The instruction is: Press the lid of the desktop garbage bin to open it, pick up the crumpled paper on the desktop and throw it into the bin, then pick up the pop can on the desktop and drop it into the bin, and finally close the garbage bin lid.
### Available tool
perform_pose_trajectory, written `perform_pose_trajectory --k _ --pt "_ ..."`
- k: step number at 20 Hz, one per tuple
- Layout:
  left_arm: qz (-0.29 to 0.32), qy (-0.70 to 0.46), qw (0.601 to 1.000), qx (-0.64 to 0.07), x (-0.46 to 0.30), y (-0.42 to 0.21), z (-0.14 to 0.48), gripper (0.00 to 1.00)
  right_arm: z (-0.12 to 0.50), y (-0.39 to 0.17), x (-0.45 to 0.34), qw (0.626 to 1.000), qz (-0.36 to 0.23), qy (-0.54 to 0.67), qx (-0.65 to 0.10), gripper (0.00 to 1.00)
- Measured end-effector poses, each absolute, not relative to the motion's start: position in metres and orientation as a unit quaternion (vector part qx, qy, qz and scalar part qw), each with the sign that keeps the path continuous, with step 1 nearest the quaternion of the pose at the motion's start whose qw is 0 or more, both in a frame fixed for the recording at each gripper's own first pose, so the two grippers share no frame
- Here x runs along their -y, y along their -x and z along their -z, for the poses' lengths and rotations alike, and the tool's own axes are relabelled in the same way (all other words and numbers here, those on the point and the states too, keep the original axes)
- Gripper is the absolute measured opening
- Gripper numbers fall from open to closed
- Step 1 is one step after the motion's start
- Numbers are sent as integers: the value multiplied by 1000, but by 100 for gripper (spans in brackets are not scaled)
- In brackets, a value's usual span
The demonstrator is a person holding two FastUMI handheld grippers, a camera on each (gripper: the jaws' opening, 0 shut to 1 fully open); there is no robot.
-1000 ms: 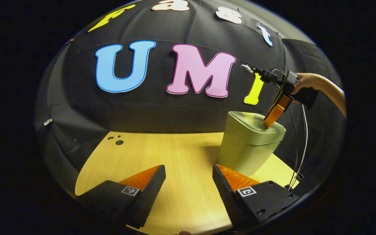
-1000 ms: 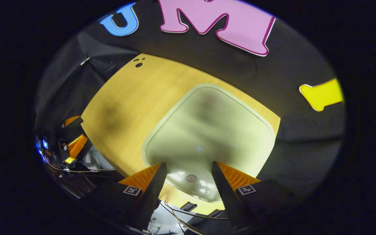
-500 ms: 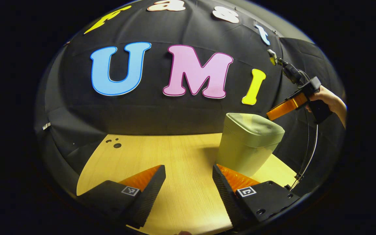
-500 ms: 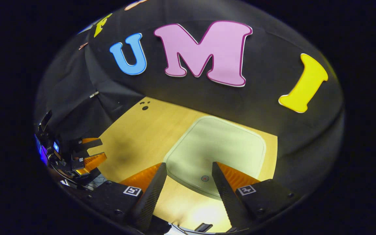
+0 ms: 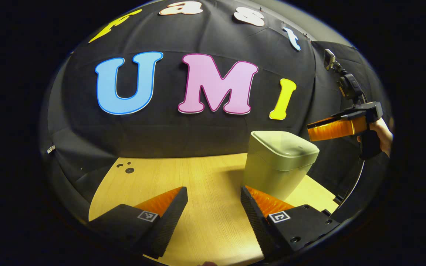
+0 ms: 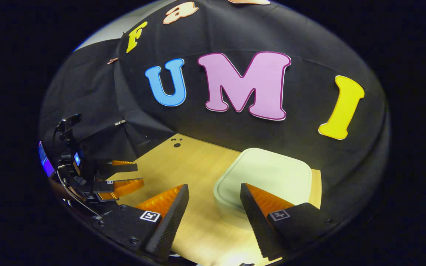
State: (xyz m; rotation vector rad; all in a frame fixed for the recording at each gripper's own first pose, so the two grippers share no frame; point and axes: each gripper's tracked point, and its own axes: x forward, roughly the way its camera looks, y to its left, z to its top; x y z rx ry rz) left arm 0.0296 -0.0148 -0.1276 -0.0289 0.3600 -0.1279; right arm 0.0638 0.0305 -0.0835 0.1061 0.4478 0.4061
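A pale green desktop bin (image 5: 276,171) stands on the wooden table (image 5: 198,173), to the right, and its lid (image 5: 285,145) lies flat and shut. My left gripper (image 5: 213,189) hovers low over the table in front of the bin, open with nothing between its fingers. My right gripper (image 5: 311,130), held by a hand, hangs in the air above and to the right of the bin, clear of the lid. In the right gripper view the lid (image 6: 268,171) lies just beyond my open right gripper (image 6: 213,186), and the left gripper (image 6: 139,174) shows open at the far left.
Small dark holes (image 5: 128,170) mark the table's far left corner. A thin cable (image 5: 353,184) hangs down past the table's right edge. The black cloth wall rises directly behind the bin.
My right gripper lifted off the bin lid, where its fingertips rested a second ago, and drew back up and to the right. The lid lies shut. The left gripper barely moved.
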Motion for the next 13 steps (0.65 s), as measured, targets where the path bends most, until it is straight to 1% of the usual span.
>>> perform_pose_trajectory --k 7,13 --pt "73 9 983 -167 18 -24 119 93 79 -43 -66 962 -206 -62 -171 90" --pt "94 14 983 -159 22 -16 115 93 82 -24 -84 970 -174 -67 -156 90"
